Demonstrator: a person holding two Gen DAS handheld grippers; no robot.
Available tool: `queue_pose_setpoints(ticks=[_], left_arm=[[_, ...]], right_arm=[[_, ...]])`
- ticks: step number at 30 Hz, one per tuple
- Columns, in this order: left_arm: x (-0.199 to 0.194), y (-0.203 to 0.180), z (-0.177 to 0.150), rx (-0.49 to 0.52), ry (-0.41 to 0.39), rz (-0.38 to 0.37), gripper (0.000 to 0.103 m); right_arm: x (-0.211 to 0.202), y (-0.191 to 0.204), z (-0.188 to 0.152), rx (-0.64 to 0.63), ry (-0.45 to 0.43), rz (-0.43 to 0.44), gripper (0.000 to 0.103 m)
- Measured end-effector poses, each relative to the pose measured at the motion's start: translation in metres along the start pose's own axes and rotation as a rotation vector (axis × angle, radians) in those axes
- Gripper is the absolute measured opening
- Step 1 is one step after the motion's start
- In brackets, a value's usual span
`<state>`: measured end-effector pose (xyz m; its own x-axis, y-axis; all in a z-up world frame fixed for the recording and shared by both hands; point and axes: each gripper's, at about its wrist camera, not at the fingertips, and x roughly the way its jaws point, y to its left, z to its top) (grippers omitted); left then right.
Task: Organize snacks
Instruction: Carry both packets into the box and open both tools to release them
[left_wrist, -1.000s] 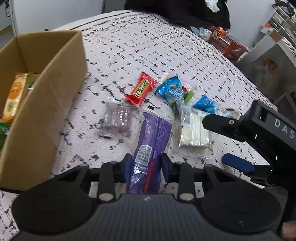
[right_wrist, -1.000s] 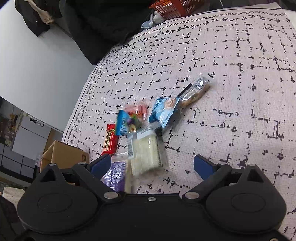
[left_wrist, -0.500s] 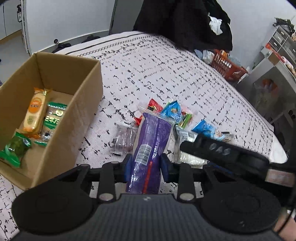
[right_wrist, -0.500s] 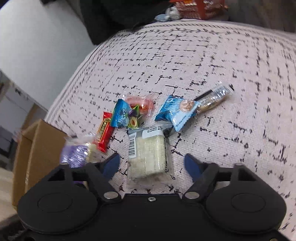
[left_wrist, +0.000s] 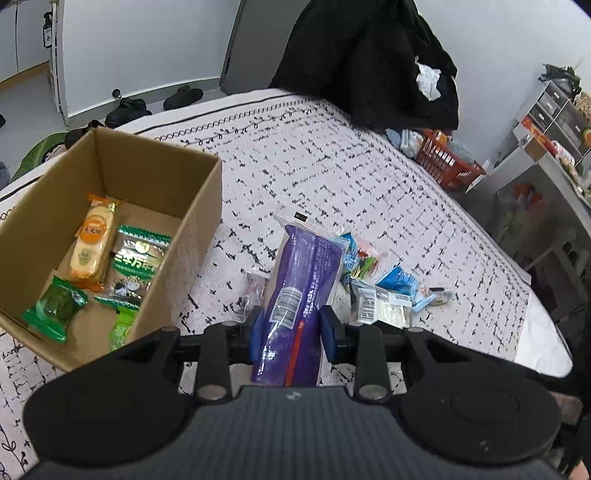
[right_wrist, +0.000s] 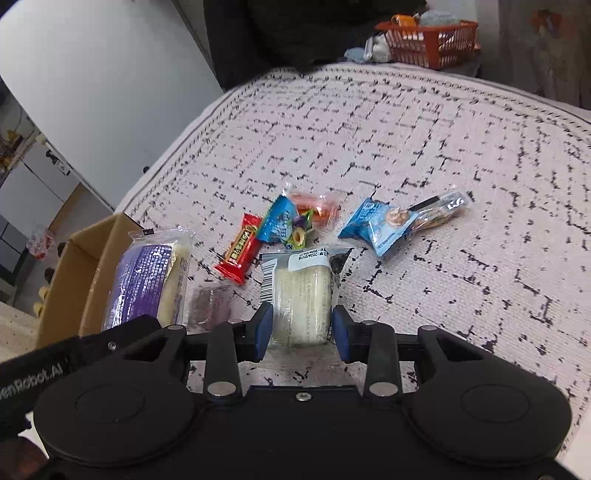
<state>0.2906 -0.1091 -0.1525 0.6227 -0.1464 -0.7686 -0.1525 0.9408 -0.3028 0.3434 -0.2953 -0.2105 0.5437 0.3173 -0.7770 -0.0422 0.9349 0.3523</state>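
My left gripper (left_wrist: 291, 328) is shut on a long purple snack pack (left_wrist: 306, 266), held above the patterned bed just right of the open cardboard box (left_wrist: 192, 221). Inside the box lie an orange pack (left_wrist: 92, 243) and green packs (left_wrist: 136, 262). My right gripper (right_wrist: 302, 328) is shut on a white snack pack (right_wrist: 303, 291) that rests on the bed. The purple pack (right_wrist: 144, 280) also shows in the right wrist view, beside the box (right_wrist: 74, 280). Loose on the bed are a red bar (right_wrist: 240, 251), a blue pack (right_wrist: 380, 229) and a blue-green candy pack (right_wrist: 284, 225).
A small dark clear pack (right_wrist: 210, 306) lies between the two grippers. A long clear bar (right_wrist: 439, 210) and an orange wrapper (right_wrist: 317, 205) lie farther back. Dark clothing (left_wrist: 369, 62) and an orange basket (left_wrist: 447, 162) sit beyond the bed's far end. The bed edge (left_wrist: 535, 332) drops off at right.
My left gripper has lifted the purple pack up and toward the box. My right gripper moved in over the white pack and its jaws closed from wide open onto it.
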Motion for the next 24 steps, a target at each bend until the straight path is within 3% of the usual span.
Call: queue_pose_setpoints(ticks=[10, 24], left_arm=[[-0.034, 0.012, 0.012, -0.024, -0.068, -0.031, 0.031], [-0.068, 0.045, 0.025, -0.083, -0.132, -0.042, 0.031]], right_arm=[[-0.043, 0.024, 0.006, -0.015, -0.086, 0.022, 0.034], [-0.065, 0.078, 0.005, -0.055, -0.135, 0.044, 0.034]])
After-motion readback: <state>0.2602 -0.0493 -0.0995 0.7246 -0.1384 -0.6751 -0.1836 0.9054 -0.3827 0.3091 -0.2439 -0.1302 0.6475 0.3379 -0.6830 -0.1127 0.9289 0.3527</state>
